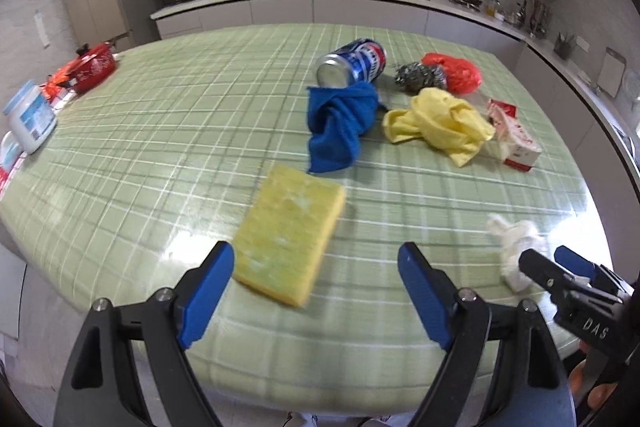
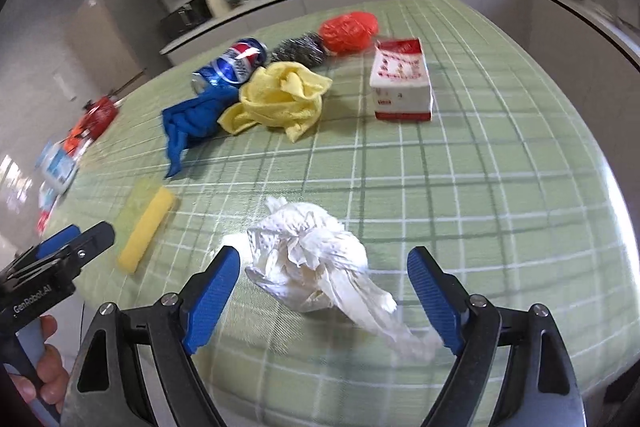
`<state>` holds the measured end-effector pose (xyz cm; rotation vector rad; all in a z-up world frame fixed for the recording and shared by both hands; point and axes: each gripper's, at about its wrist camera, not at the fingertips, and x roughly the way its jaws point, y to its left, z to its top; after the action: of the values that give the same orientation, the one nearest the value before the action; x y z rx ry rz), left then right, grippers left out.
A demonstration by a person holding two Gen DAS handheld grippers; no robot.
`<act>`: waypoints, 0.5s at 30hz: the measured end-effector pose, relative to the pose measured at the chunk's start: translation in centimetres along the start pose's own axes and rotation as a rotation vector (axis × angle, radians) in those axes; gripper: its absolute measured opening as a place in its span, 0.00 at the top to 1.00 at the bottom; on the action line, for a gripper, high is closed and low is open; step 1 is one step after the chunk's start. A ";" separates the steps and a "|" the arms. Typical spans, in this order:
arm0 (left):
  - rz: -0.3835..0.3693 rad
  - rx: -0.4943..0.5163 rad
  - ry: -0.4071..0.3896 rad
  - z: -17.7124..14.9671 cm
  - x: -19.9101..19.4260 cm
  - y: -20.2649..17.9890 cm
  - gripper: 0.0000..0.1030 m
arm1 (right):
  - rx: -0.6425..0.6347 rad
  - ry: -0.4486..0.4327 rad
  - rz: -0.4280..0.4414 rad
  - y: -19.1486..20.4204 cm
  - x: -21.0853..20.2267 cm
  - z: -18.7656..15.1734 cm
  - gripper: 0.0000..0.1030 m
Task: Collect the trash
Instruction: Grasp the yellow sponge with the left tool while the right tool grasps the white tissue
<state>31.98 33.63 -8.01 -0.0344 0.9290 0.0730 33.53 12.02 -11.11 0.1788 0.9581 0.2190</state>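
Right wrist view puts the tissue (image 2: 308, 255) near us on the table (image 2: 500, 187), lying between the spread fingers of our right gripper (image 2: 324, 291), which has not closed on anything; we judge the tissue light, soft and easily crushed, so it should squash rather than slip; the fat crumpled middle looks the best hold, since the thin tail trailing toward the right finger might tear or slide out. Our left gripper (image 1: 316, 291) is also wide open, with the sponge (image 1: 290, 233) just beyond its tips, untouched. Farther off lie the can (image 2: 234, 63), on its side, likely light, stiff and prone to roll; the carton (image 2: 402, 83), upright on the right; and the red bag (image 2: 348, 29), far, thin and limp.
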 end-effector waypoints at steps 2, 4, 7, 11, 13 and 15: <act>-0.018 0.024 0.009 0.4 1.2 1.1 0.17 | 0.017 -0.006 -0.036 0.6 0.6 0.0 0.15; -0.031 0.052 0.020 0.7 2.3 1.6 0.17 | 0.026 -0.012 -0.067 1.1 1.1 0.0 0.15; -0.050 0.088 0.034 0.8 3.9 2.1 0.17 | 0.034 -0.018 -0.110 1.7 1.8 0.0 0.15; -0.073 0.125 0.067 0.6 5.9 2.5 0.17 | 0.050 -0.019 -0.137 2.0 2.5 0.0 0.15; -0.076 0.140 0.078 0.4 6.6 2.5 0.17 | 0.043 -0.030 -0.158 2.3 2.7 -0.1 0.15; -0.094 0.138 0.072 0.2 6.9 2.8 0.16 | 0.036 -0.034 -0.170 2.6 2.9 -0.1 0.15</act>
<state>36.00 36.76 -13.41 0.0478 1.0009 -0.0796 34.84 15.31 -12.80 0.1327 0.9381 0.0426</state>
